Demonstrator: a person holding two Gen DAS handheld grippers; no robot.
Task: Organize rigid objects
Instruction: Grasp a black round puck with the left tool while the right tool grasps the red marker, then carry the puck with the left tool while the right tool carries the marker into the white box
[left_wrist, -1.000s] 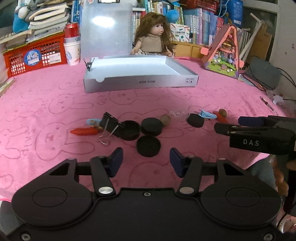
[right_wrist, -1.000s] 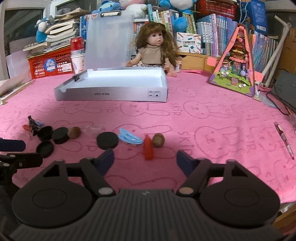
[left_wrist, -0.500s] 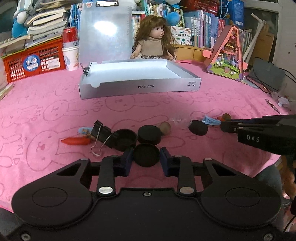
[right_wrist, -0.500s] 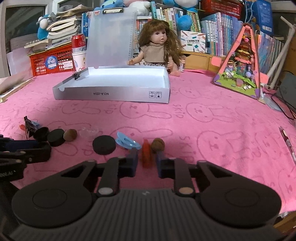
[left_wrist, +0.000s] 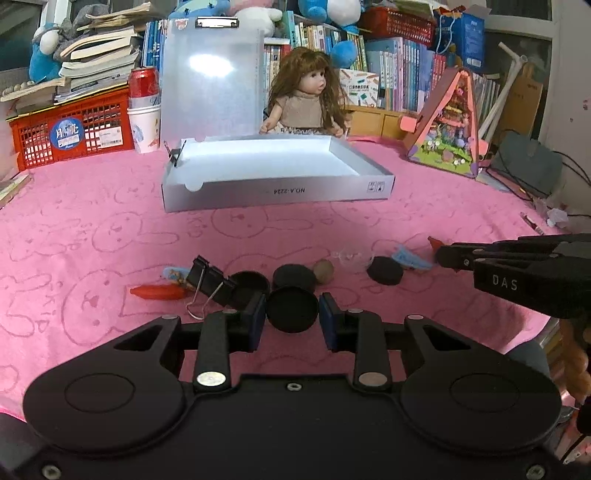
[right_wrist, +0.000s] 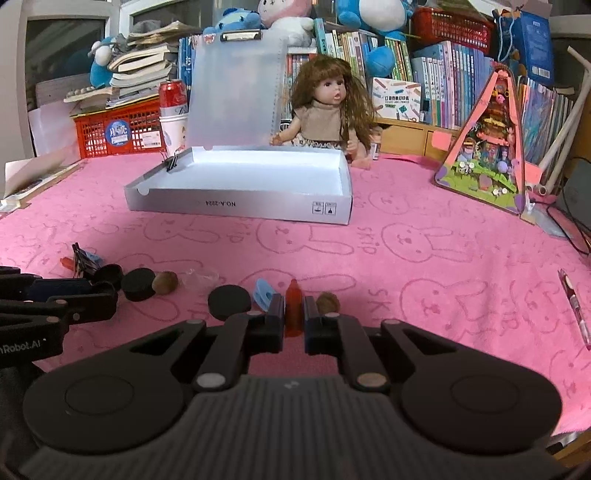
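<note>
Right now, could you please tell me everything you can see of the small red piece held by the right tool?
The red piece is a small, slim, bottle-like object of translucent orange-red plastic, with a narrower tip pointing away from the camera. It sits low over the pink bunny-print cloth, clamped between the right tool's pads. A blue clip lies just left of it, a brown nut just right.
</note>
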